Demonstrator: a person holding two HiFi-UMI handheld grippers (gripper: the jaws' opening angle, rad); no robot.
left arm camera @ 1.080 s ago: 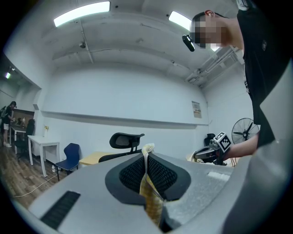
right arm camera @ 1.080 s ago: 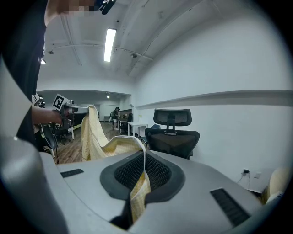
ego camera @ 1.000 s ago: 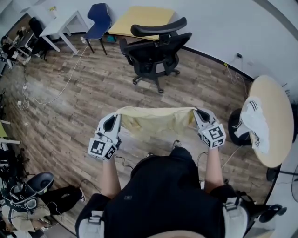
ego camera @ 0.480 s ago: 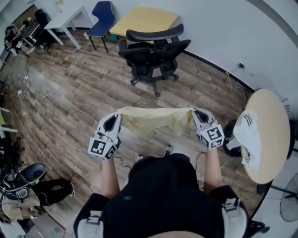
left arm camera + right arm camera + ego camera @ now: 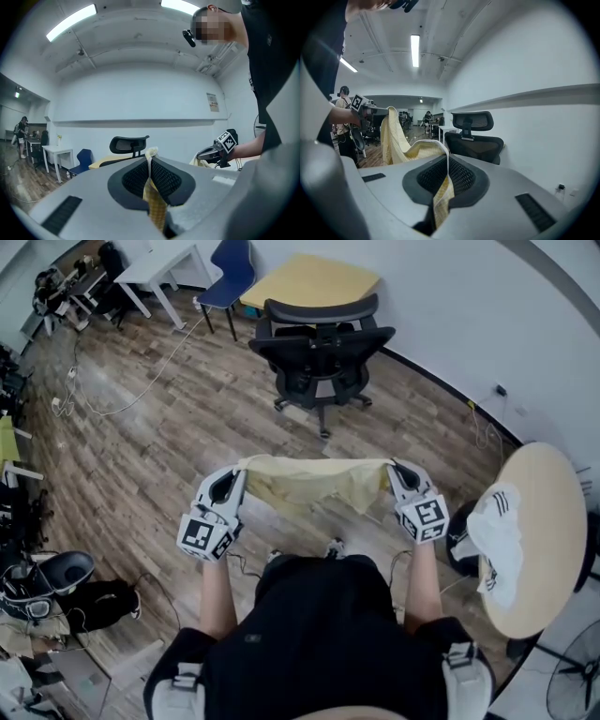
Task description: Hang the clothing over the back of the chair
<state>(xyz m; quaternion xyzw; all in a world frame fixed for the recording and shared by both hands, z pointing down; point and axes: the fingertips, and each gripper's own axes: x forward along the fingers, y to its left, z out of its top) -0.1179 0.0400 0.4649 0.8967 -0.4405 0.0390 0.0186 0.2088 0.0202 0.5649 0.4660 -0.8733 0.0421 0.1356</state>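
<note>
A pale yellow garment [image 5: 314, 481] is stretched between my two grippers at chest height. The left gripper [image 5: 236, 471] is shut on its left edge, and yellow cloth [image 5: 151, 187] shows pinched between the jaws in the left gripper view. My right gripper [image 5: 394, 469] is shut on the right edge; the fabric [image 5: 396, 136] hangs in a fold toward the other gripper. The black office chair [image 5: 322, 348] stands ahead on the wood floor, its headrest [image 5: 321, 311] toward the wall; it also shows as the chair [image 5: 474, 136] in the right gripper view and the chair [image 5: 129, 144] in the left gripper view.
A round wooden table [image 5: 534, 521] at the right carries white clothing [image 5: 494, 540]. Behind the chair are a yellow table [image 5: 309, 279], a blue chair [image 5: 232, 263] and a white desk [image 5: 169, 263]. Cables [image 5: 112, 399] trail over the floor at left. Bags and clothes [image 5: 47, 592] lie at lower left.
The view has shifted so the chair and the round table sit slightly differently in frame; both grippers still hold the garment spread the same way.
</note>
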